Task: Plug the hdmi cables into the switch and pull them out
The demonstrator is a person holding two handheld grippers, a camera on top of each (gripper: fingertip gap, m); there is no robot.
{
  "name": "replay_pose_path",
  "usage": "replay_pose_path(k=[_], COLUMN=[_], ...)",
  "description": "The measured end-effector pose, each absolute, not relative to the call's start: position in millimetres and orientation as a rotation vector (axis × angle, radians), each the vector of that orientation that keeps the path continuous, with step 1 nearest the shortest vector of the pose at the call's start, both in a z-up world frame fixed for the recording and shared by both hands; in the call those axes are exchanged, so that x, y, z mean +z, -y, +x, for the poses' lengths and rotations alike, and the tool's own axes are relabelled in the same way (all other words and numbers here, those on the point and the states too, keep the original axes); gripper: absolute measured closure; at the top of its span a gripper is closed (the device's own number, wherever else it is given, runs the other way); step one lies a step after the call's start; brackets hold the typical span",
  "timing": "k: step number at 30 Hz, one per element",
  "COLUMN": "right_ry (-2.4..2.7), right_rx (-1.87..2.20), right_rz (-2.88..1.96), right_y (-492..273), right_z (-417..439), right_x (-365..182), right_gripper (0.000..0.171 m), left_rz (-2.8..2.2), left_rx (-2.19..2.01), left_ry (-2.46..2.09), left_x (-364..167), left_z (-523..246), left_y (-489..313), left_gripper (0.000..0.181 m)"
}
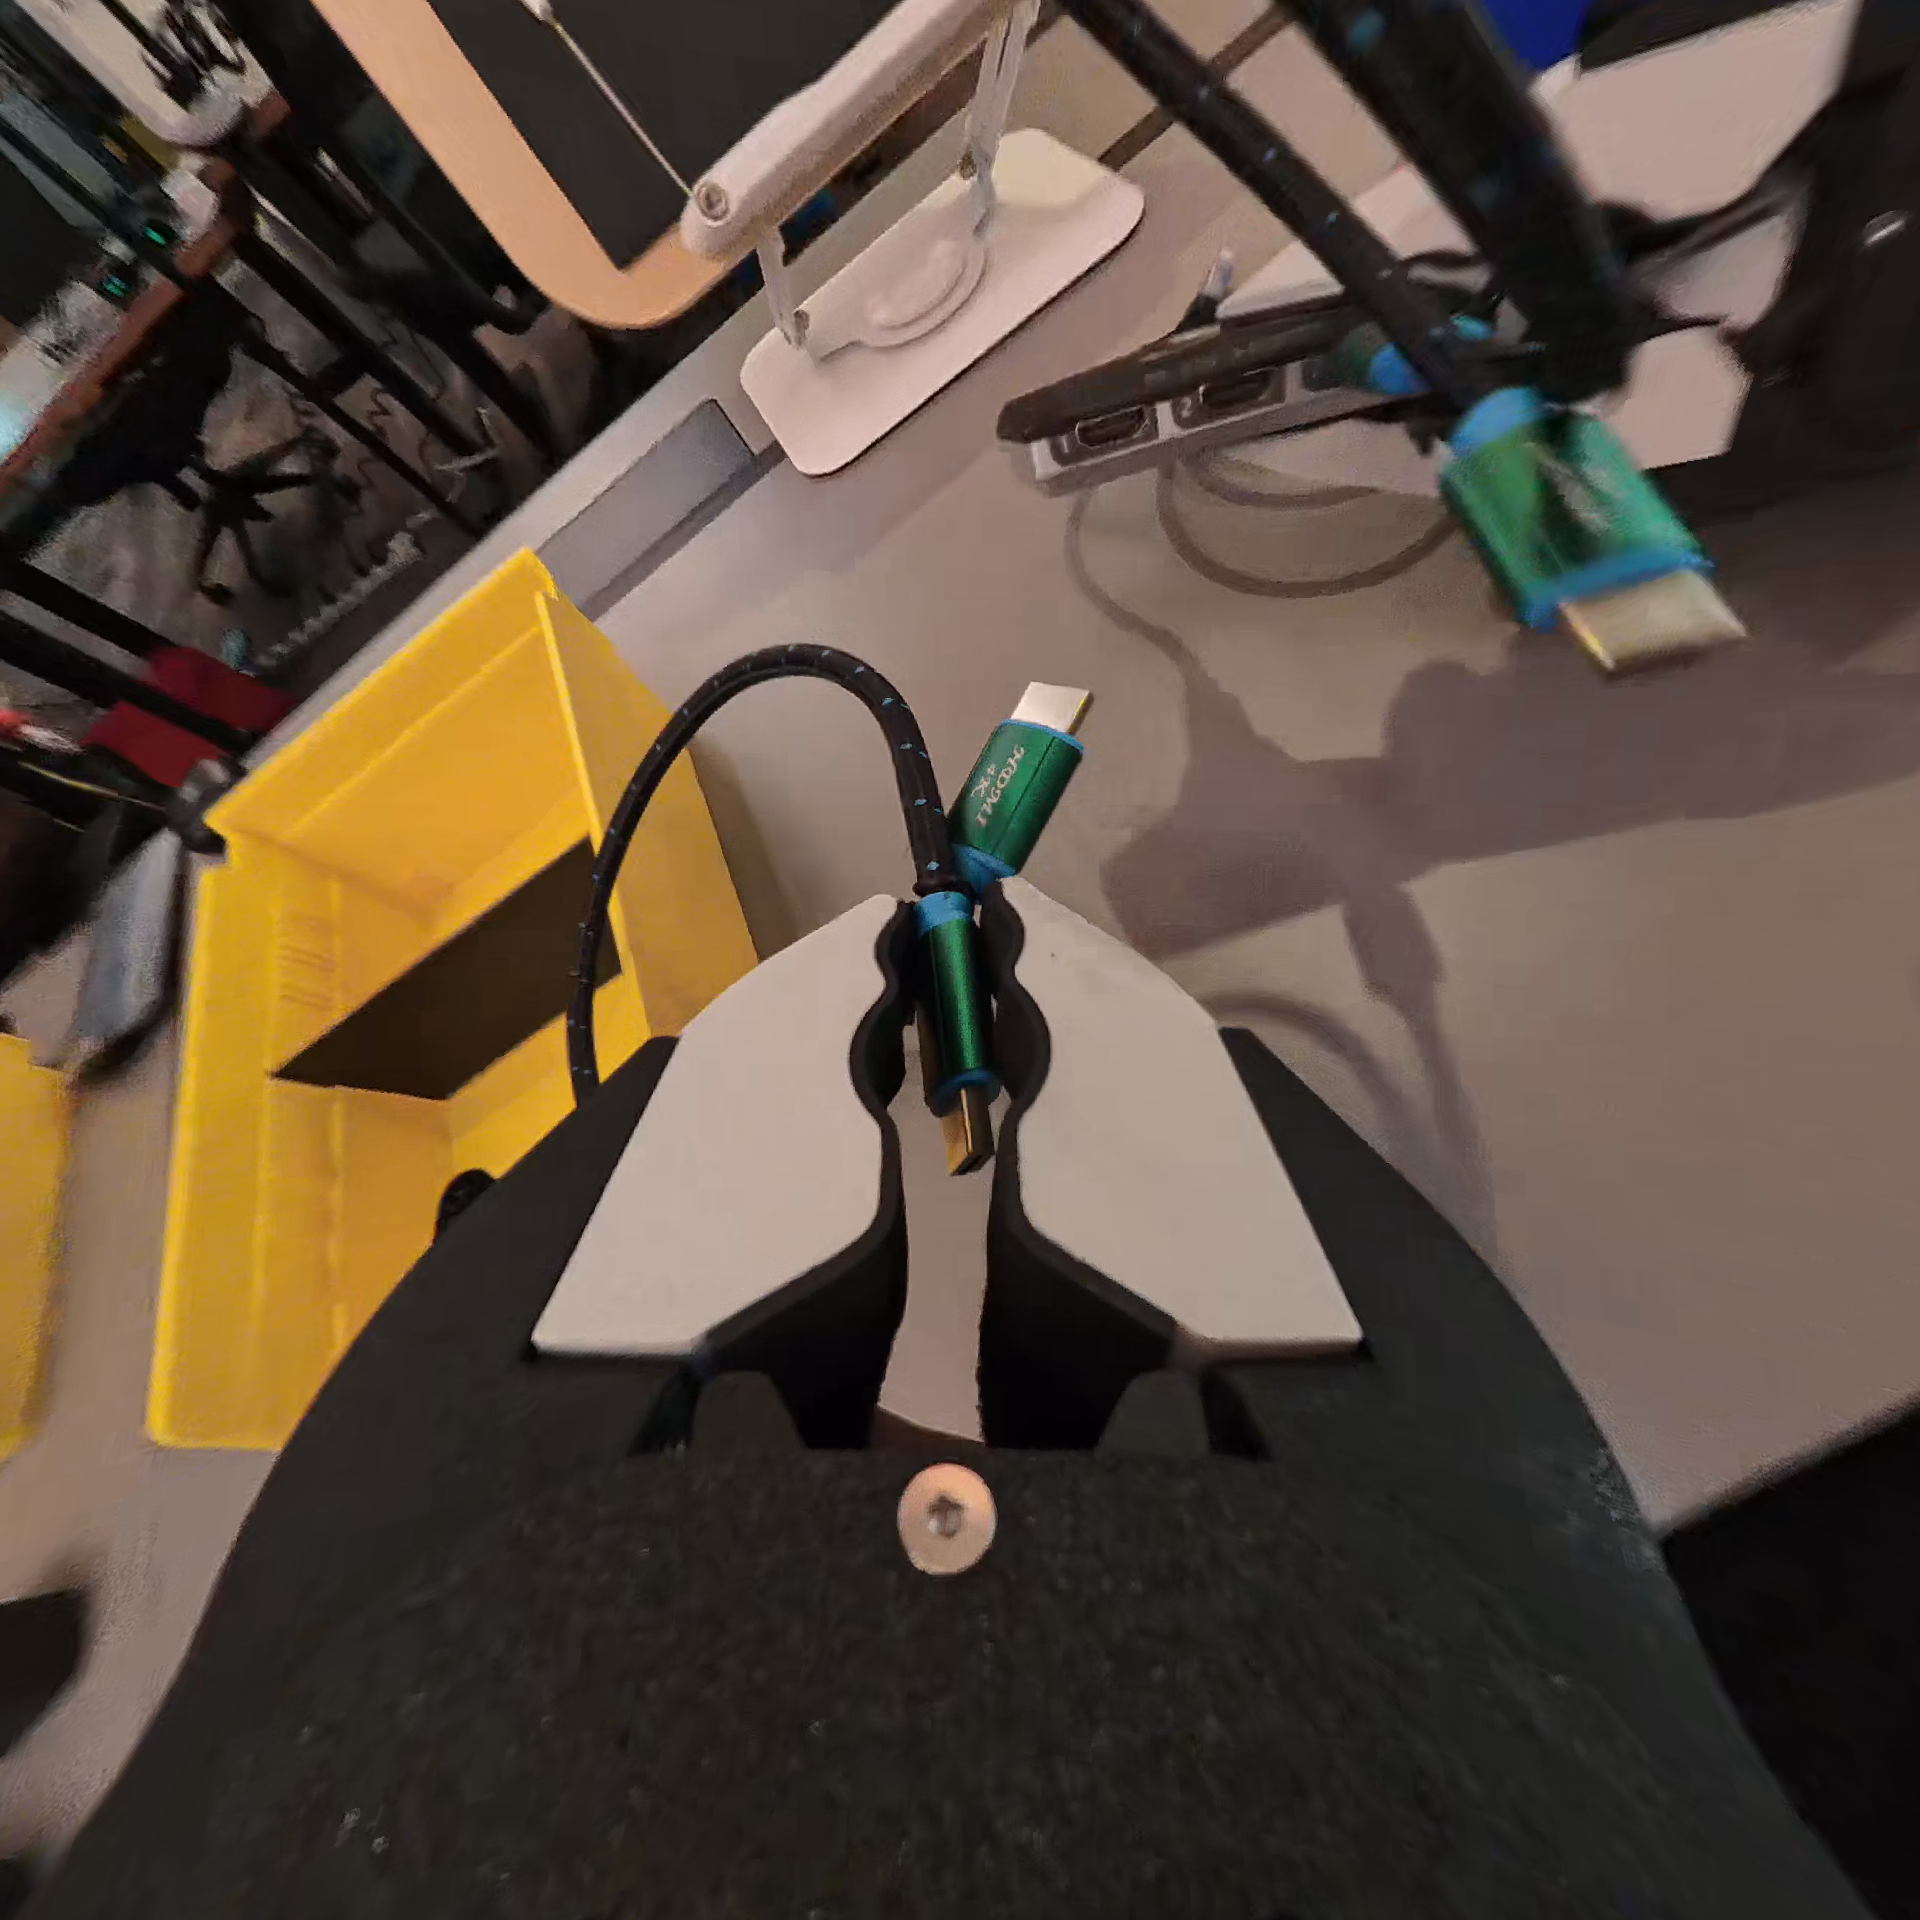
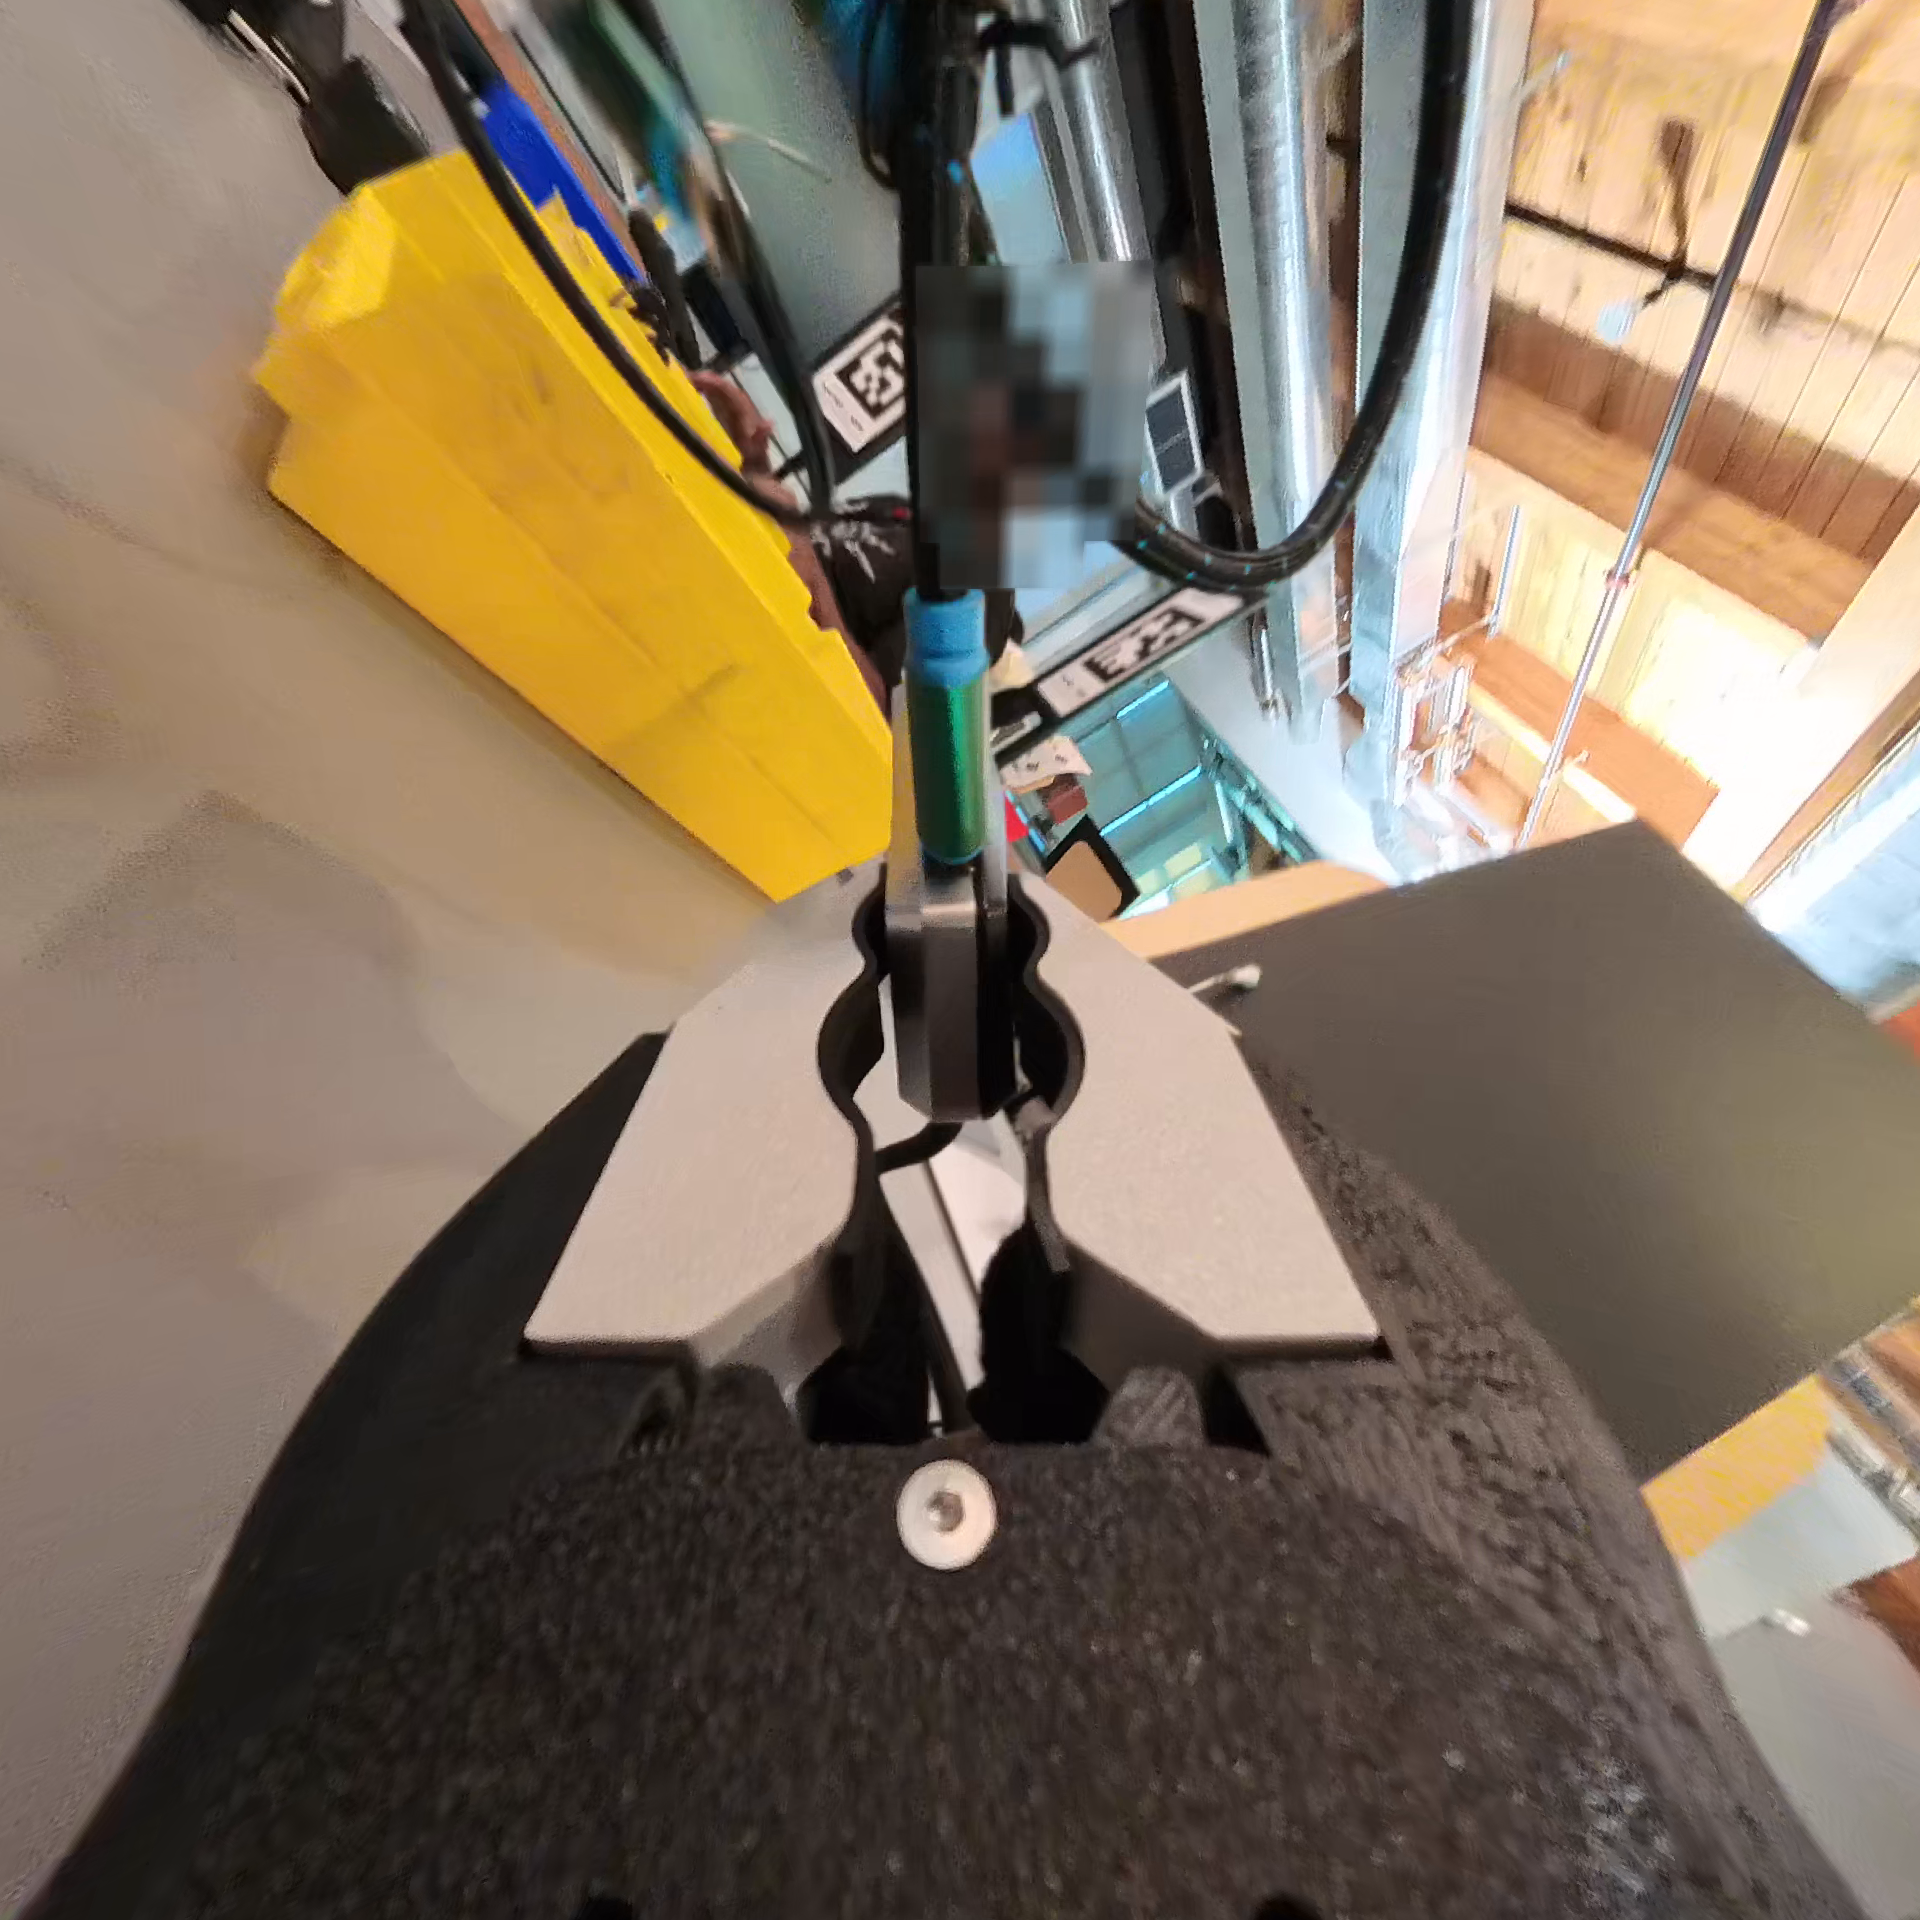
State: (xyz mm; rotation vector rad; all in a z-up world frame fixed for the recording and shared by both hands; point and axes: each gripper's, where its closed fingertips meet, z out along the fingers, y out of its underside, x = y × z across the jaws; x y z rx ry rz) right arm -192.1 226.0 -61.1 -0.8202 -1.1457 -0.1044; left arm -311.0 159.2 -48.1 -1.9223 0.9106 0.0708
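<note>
The left hand-held gripper (image 1: 948,1023) is clamped on a green plug (image 1: 956,1023) whose gold tip faces backwards. The right hand-held gripper (image 2: 940,997) clamps the switch (image 2: 940,1023), lifted off the counter (image 1: 1039,582). In my judgement the plug must be turned before it meets a free port.

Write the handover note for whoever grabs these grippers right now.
Left gripper: shut on a green HDMI plug, gold tip pointing back at the camera. The short cable's other plug hangs free past the fingers.
Right gripper: shut on the switch, with one seated plug.
Done: one plug in.
Left: fill the empty ports, probably after turning the held plug, then pull all out.
</note>
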Motion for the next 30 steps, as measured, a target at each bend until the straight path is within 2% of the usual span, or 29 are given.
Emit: replay_pose_path(k=[8,30], right_ry=[1.283,1.253], right_rx=[-0.286,-0.485], right_rz=[-0.756,-0.694], right_y=[-204,-207], right_z=[-225,-226], right_x=[-72,-69], right_gripper=[0.151,0.151], left_rz=[-1.785,-1.856], left_rx=[0.357,0.351], left_ry=[-0.965,-0.835], left_x=[-55,-74], left_z=[-290,-295], left_y=[-182,-191], left_gripper=[0.169,0.17])
